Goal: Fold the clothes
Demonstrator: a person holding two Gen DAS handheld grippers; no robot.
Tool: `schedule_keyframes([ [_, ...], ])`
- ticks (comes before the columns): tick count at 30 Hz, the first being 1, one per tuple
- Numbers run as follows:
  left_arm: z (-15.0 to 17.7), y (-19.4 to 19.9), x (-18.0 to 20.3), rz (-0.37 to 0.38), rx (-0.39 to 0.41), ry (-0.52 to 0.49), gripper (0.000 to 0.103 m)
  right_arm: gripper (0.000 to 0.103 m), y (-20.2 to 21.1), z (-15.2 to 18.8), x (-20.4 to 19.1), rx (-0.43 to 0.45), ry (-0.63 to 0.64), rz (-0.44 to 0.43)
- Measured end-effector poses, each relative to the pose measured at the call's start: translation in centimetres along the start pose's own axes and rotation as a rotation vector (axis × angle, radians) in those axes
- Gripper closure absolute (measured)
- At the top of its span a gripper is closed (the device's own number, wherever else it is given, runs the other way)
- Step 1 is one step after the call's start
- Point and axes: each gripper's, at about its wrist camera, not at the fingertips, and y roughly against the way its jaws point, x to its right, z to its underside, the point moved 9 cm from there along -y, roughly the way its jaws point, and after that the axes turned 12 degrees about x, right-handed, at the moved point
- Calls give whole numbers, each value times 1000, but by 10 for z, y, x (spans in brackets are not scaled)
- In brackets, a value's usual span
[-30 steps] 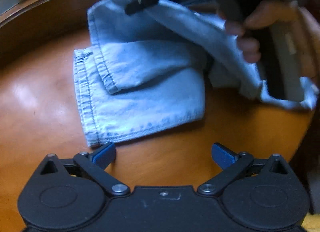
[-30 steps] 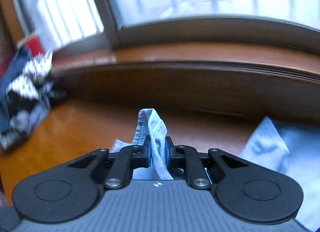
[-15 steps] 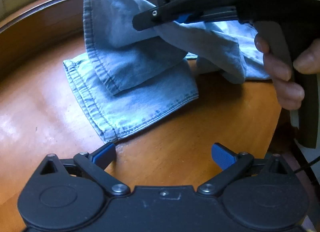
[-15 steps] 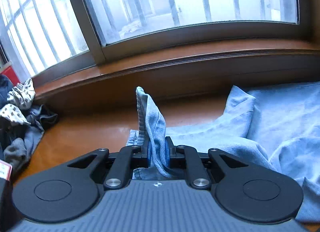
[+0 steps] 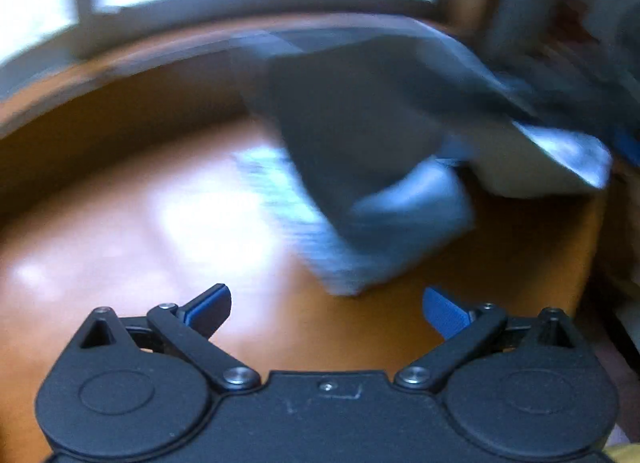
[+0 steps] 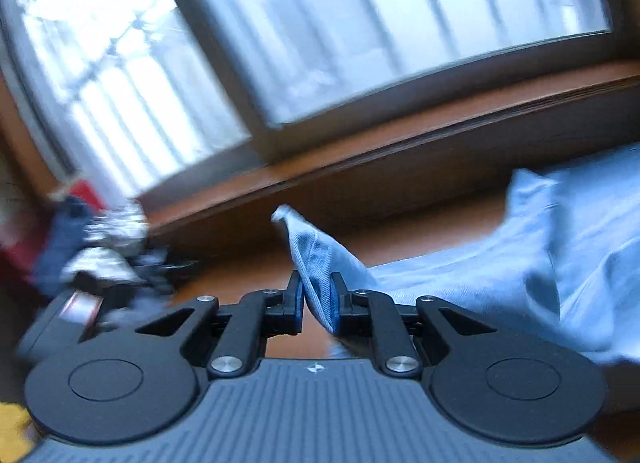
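Note:
A light blue denim garment [image 5: 384, 167] lies partly folded on the orange-brown wooden table [image 5: 132, 231], blurred in the left wrist view; one flap of it is lifted off the table toward the upper right. My left gripper [image 5: 326, 305] hangs open over bare wood just short of the garment's near corner, nothing between its blue pads. In the right wrist view my right gripper [image 6: 316, 299] is shut on a hemmed edge of the denim garment [image 6: 316, 259], which sticks up between the pads; the rest of the cloth trails away to the right.
A window [image 6: 360, 23] with a wooden sill [image 6: 400, 139] runs along the table's far side. A heap of dark, white and red clothes [image 6: 88, 251] sits at the left in the right wrist view. The table's right edge [image 5: 596, 223] curves close to the garment.
My right gripper has carried the held denim edge across and rolled, so its view now tilts. My left gripper has drawn back and up; the right gripper has left its view.

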Motion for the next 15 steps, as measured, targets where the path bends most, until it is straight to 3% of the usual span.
schedule_keyframes([
  [3, 7, 24, -43, -127, 26, -22, 0, 89, 23, 27, -20, -32, 11, -79],
  [5, 12, 37, -63, -190, 25, -20, 0, 89, 28, 58, -28, -114, 68, -90],
  [11, 17, 32, -68, -217, 14, 21, 0, 85, 30, 140, -39, -362, 214, -102],
  [13, 15, 27, -59, -205, 11, 27, 0, 70, 30, 141, -42, -407, 253, -94],
  [14, 15, 27, -56, -204, 13, 28, 0, 68, 30, 141, -43, -429, 273, -90],
  [15, 15, 28, -52, -202, 18, 29, 0, 64, 32, 131, -46, -402, 295, -99],
])
